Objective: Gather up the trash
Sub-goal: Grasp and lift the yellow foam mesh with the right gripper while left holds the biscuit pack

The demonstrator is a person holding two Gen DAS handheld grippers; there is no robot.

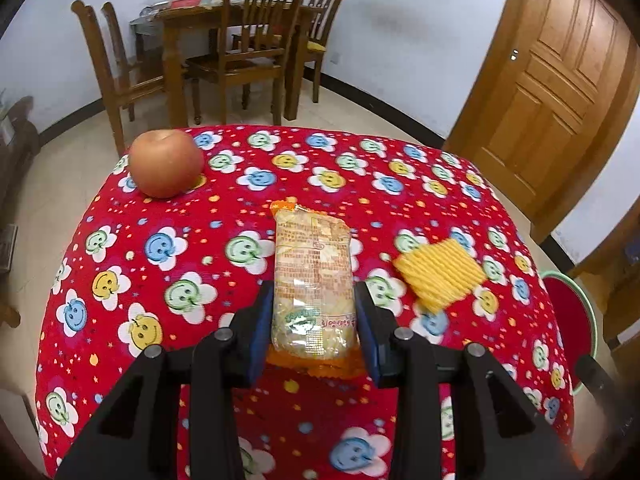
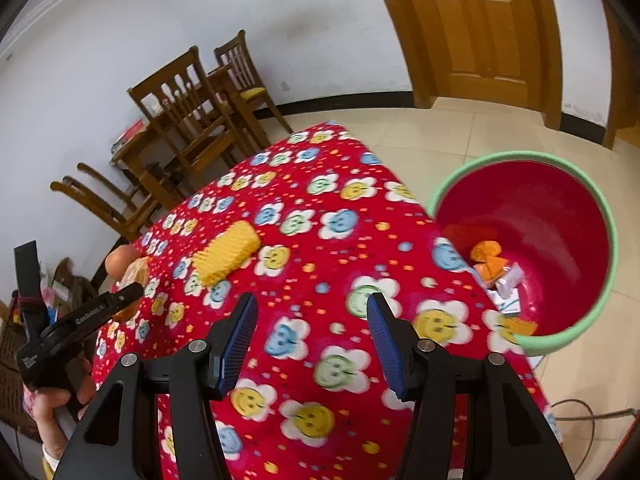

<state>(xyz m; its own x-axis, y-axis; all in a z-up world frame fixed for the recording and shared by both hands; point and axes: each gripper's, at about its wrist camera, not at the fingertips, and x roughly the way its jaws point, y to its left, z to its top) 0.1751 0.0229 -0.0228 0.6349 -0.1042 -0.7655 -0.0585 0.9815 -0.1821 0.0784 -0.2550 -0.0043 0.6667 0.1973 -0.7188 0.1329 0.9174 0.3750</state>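
A clear and orange snack packet point(image 1: 314, 276) lies on the red flowered tablecloth point(image 1: 240, 208). My left gripper point(image 1: 314, 300) has its blue pads against both sides of the packet's near half. A yellow ridged cracker point(image 1: 440, 272) lies to the packet's right; it also shows in the right wrist view point(image 2: 226, 254). My right gripper point(image 2: 312, 312) is open and empty above the tablecloth point(image 2: 320, 240). A red bin with a green rim point(image 2: 560, 240) stands on the floor at the table's right edge and holds several wrappers point(image 2: 496, 270).
An apple point(image 1: 166, 162) sits at the table's far left corner. Wooden chairs point(image 1: 248, 48) and a wooden table stand behind. A wooden door point(image 1: 560, 80) is at the far right. A cable point(image 2: 580, 412) lies on the floor by the bin.
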